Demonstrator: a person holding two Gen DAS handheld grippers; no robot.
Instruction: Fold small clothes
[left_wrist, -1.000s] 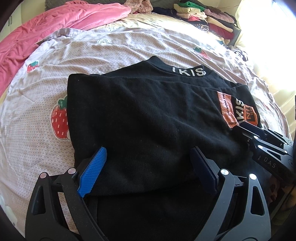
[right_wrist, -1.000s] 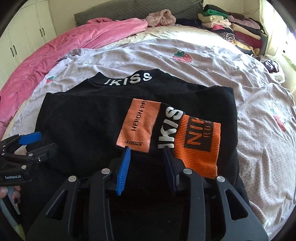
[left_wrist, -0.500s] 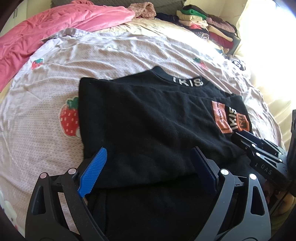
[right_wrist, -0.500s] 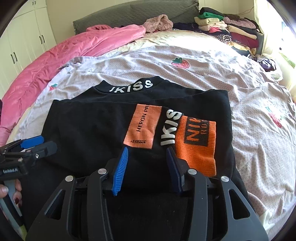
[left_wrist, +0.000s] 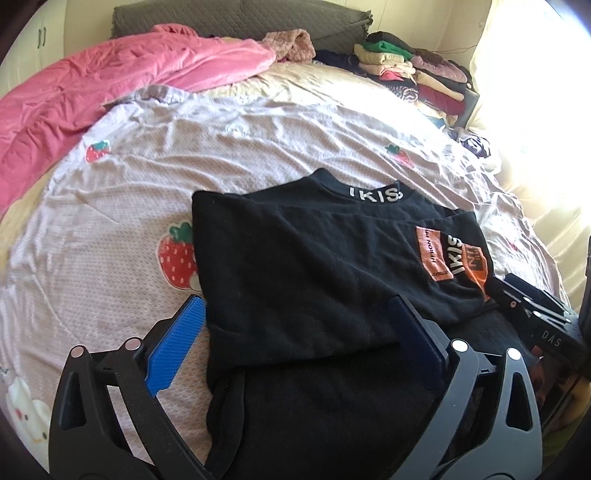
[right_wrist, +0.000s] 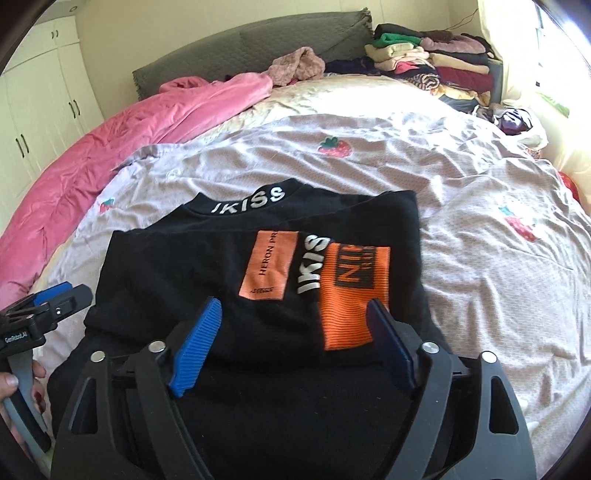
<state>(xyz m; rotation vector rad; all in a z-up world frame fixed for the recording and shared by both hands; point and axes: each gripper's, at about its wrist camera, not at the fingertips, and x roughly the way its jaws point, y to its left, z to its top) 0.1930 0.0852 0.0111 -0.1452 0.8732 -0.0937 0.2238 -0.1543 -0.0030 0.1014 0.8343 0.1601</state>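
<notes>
A black sweater (left_wrist: 306, 266) (right_wrist: 207, 280) with white "IKISS" on its collar lies partly folded on the bed, one layer laid over the rest. Orange patches (right_wrist: 351, 295) (left_wrist: 432, 254) show on its folded-in sleeve. My left gripper (left_wrist: 295, 317) hovers above the sweater's near left part, its jaws opening wide, blue pads clear of the cloth. My right gripper (right_wrist: 295, 317) hangs over the sleeve's near end, jaws opening too, nothing pinched between them. Each gripper also shows at the edge of the other's view: the right (left_wrist: 532, 314), the left (right_wrist: 51, 302) with a hand below it.
The sweater rests on a pale strawberry-print sheet (left_wrist: 122, 206) (right_wrist: 480, 229). A pink quilt (left_wrist: 92, 96) (right_wrist: 129, 147) lies along the far left. A stack of folded clothes (left_wrist: 413, 77) (right_wrist: 432, 66) sits at the far right by a grey headboard (right_wrist: 240, 55). White cupboards (right_wrist: 40, 110) stand left.
Both grippers have risen and drawn back from the sweater. The right gripper's jaws, narrow over the sleeve before, have spread wide; the left jaws opened slightly more. The sweater stays put.
</notes>
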